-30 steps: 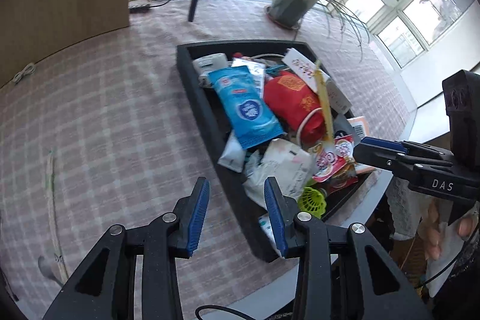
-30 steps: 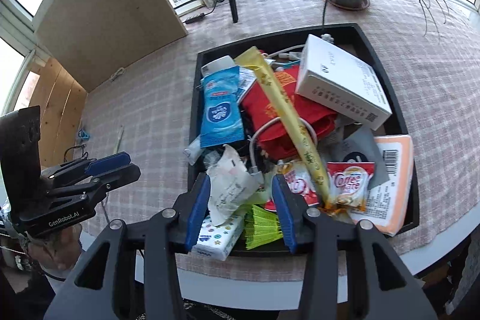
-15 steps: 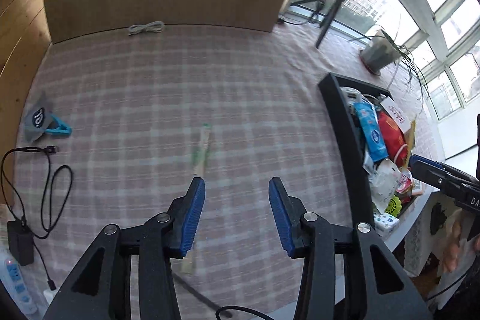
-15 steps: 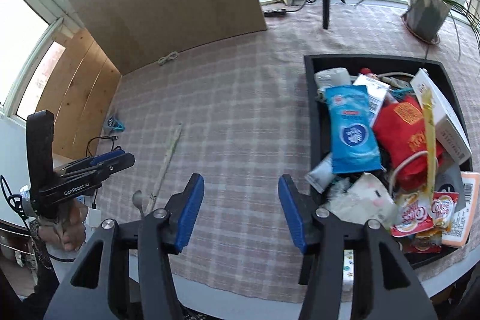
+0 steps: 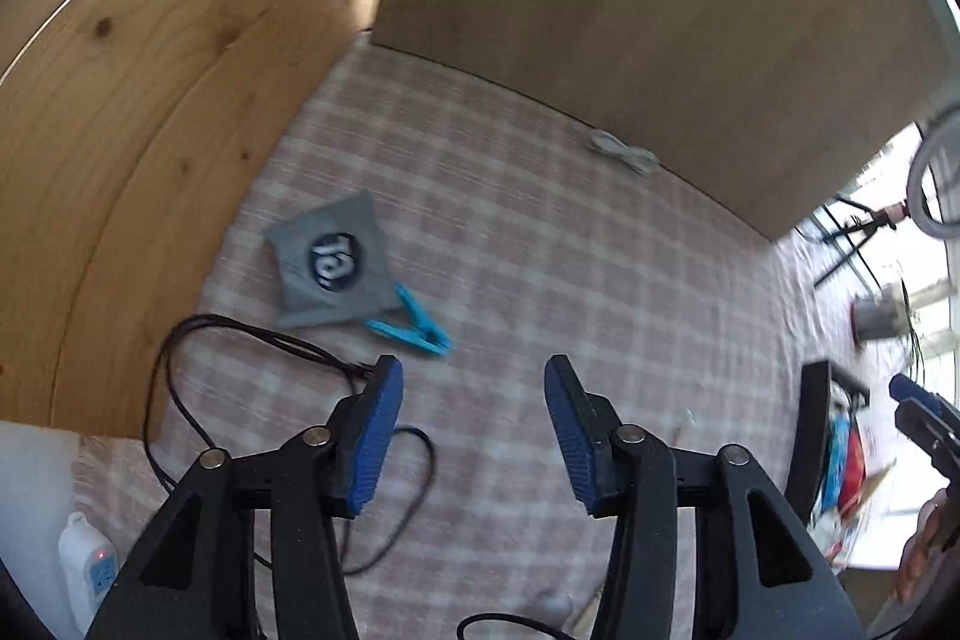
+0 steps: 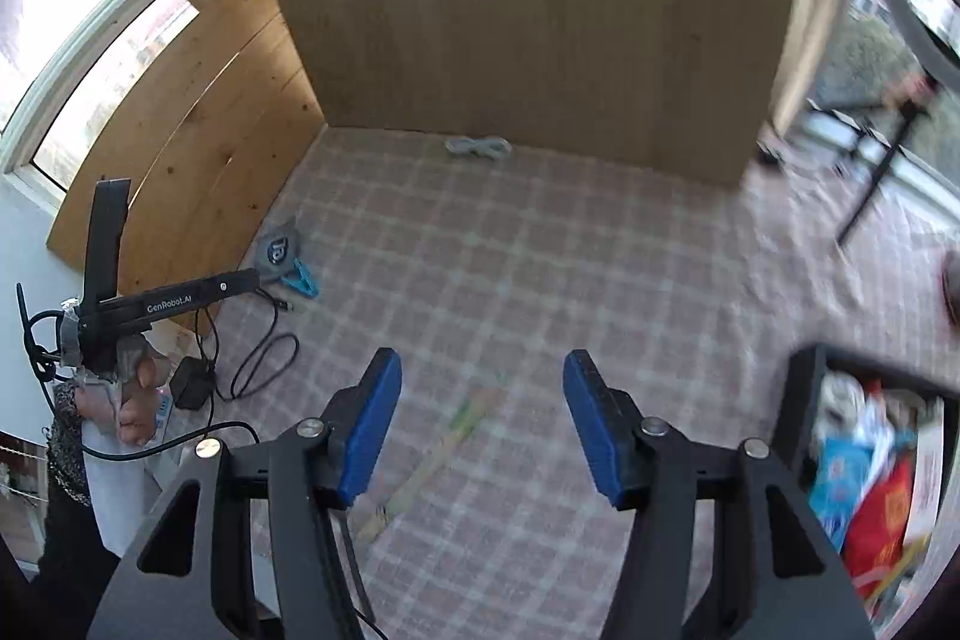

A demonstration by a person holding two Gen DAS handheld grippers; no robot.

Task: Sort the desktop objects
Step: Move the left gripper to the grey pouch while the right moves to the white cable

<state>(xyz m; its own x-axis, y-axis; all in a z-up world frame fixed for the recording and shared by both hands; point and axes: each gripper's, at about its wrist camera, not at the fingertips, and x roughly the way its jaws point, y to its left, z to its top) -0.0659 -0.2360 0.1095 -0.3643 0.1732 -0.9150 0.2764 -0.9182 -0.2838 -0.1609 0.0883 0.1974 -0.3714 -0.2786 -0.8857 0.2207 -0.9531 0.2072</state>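
Observation:
My left gripper (image 5: 474, 388) hangs over the checked tablecloth (image 5: 540, 244), its jaws opening with nothing between them. Ahead of it lie a grey pouch (image 5: 330, 274) and a blue clothes peg (image 5: 414, 325). My right gripper (image 6: 480, 388) is also opening and empty, above a long paper-wrapped stick (image 6: 444, 451) on the cloth. A black tray (image 6: 798, 400) piled with packets sits at the right edge of the right wrist view, and at the right edge of the left wrist view as the tray (image 5: 810, 436). The left gripper (image 6: 249, 278) shows at the left of the right wrist view.
Black cables (image 5: 252, 340) and a charger (image 6: 191, 382) lie at the left. A power strip (image 5: 90, 574) sits at the table's corner. Wooden boards (image 6: 528, 10) wall the back and left. A coiled white cable (image 6: 479, 147) rests by the back board. A tripod (image 6: 870, 160) stands at the right.
Both grippers have swung left, away from the tray, toward the wooden corner. Both sets of jaws stand wider than before. The pouch, peg and cables have come into the left wrist view.

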